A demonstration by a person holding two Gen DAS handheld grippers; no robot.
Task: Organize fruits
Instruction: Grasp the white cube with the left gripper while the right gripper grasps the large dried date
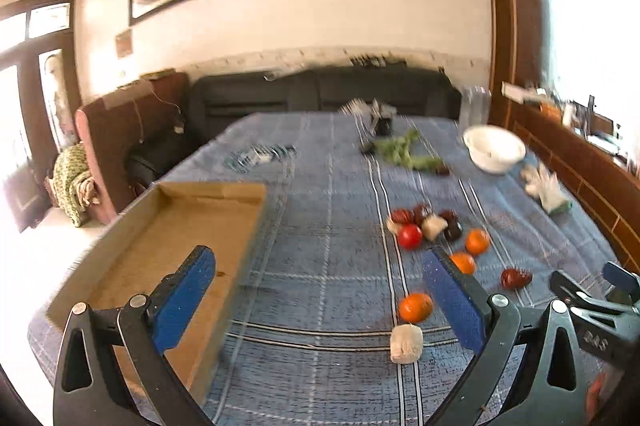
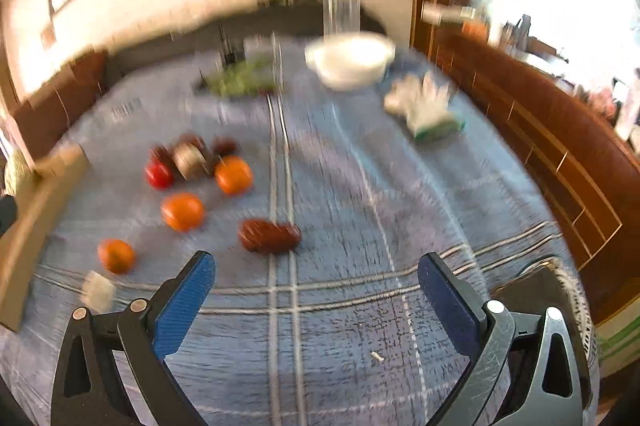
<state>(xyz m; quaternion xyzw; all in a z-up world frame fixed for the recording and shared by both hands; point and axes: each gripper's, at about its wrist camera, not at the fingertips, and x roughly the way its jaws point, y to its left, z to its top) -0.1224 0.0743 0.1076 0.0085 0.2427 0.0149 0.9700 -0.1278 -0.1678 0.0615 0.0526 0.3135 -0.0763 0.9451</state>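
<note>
Fruits lie loose on the blue checked tablecloth [image 1: 328, 210]: three oranges, the nearest one [image 1: 416, 307] [image 2: 116, 256], a red tomato [image 1: 410, 236] [image 2: 159, 175], a dark red-brown fruit [image 1: 515, 278] [image 2: 269, 236], and a cluster of dark and pale pieces [image 1: 434, 220] [image 2: 192, 156]. A pale cylinder piece [image 1: 406, 343] lies near the front. My left gripper [image 1: 320, 290] is open and empty, between the cardboard tray [image 1: 160, 250] and the fruits. My right gripper [image 2: 316, 286] is open and empty, just short of the dark red-brown fruit. It also shows in the left wrist view [image 1: 600, 302].
A white bowl [image 1: 495, 148] [image 2: 350, 60] stands at the far right. Green stalks [image 1: 404, 150] [image 2: 244, 78] lie mid-table. White gloves [image 1: 546, 186] [image 2: 428, 104] lie at the right. A dark sofa [image 1: 320, 90] is behind the table, a wooden cabinet [image 2: 560, 130] along the right.
</note>
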